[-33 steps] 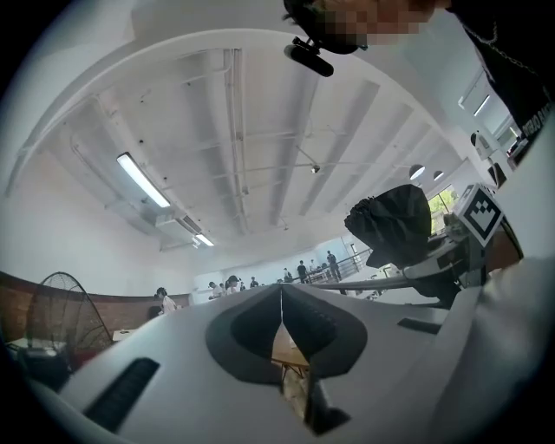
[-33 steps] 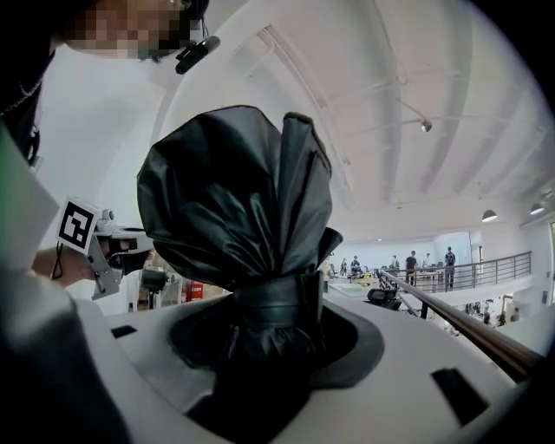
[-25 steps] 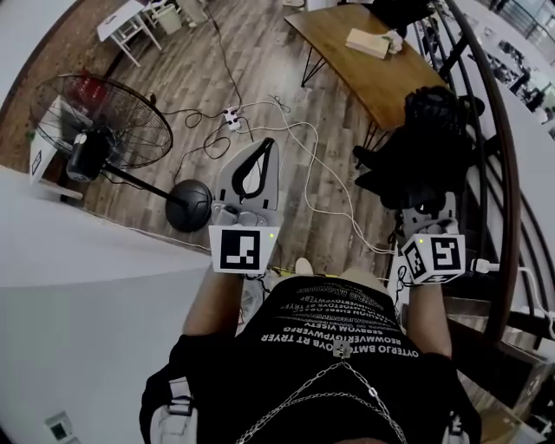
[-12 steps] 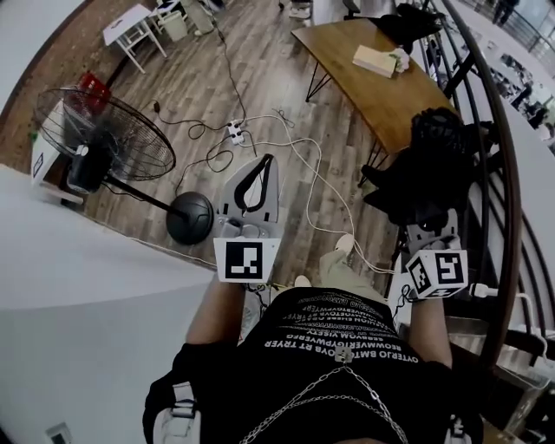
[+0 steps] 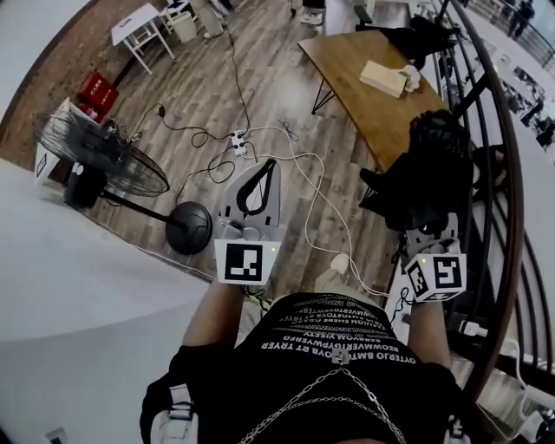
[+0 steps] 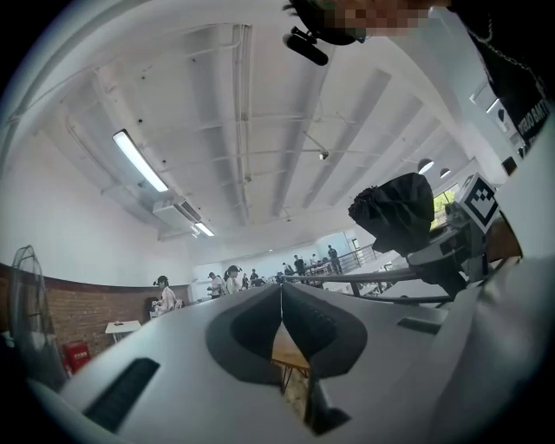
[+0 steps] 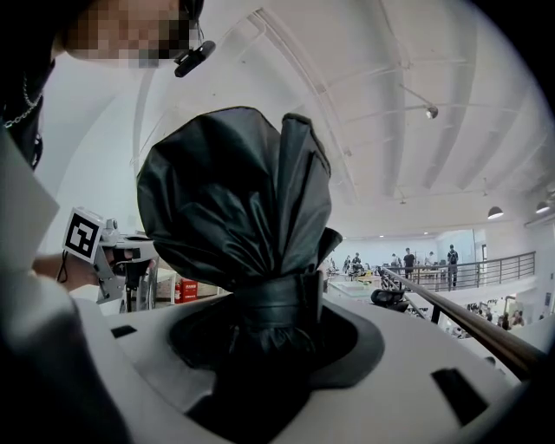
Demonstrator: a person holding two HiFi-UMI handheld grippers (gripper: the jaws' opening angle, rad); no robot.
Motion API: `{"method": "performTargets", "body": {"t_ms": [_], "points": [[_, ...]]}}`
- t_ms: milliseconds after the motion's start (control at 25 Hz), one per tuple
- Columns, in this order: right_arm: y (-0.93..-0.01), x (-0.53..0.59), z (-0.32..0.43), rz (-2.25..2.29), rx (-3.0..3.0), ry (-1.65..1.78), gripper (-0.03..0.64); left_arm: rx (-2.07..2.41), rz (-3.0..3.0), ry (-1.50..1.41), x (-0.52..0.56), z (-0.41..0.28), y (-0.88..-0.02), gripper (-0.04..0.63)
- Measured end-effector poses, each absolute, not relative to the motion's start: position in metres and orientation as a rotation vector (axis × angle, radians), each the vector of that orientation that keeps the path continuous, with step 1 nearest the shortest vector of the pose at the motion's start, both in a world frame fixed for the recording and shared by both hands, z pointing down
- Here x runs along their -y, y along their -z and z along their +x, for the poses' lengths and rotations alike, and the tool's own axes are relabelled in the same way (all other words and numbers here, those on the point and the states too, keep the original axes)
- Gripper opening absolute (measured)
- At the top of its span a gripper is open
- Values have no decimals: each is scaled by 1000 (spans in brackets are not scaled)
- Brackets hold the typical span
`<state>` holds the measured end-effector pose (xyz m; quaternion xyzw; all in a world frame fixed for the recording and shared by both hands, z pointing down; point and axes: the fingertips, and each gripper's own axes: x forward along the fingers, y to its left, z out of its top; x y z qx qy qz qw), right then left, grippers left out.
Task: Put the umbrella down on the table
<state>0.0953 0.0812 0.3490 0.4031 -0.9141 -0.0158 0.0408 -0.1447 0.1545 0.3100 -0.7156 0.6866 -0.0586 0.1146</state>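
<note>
The black folded umbrella [image 7: 234,199] is in the right gripper [image 5: 429,238]. Its jaws are closed on the lower part of it, just under the strap [image 7: 277,299] that ties the cloth together, and the bunched cloth stands out beyond the jaws. In the head view the umbrella [image 5: 429,169] is in the air at the near end of the wooden table [image 5: 355,61]. It does not lie on the table.

The left gripper [image 5: 263,165] is held out over the floor, well apart from the right one. Its jaws are pressed together at the tips and there is nothing between them.

On the far part of the table lie a beige box [image 5: 383,78] and a dark bundle [image 5: 416,39]. A dark curved railing [image 5: 506,173] runs along the right side, just beside the umbrella. On the wooden floor [image 5: 199,87] a white power strip [image 5: 234,139] lies with white cables [image 5: 316,195] that go toward the person's feet. At the left stands a floor fan [image 5: 100,156] with a round black base [image 5: 189,227]. Beyond it are a red crate [image 5: 97,91] and a small white table [image 5: 139,22].
</note>
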Motion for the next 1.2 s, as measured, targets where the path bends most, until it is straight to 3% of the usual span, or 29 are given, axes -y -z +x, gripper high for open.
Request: {"method": "performTargets", "body": {"t_ms": [640, 1200], "points": [[-351, 71, 106, 1139, 2857, 6, 237, -2067, -2066, 213, -3, -120, -313, 29], [-331, 120, 92, 1087, 2939, 23, 238, -2108, -2017, 271, 27, -135, -310, 29]]}}
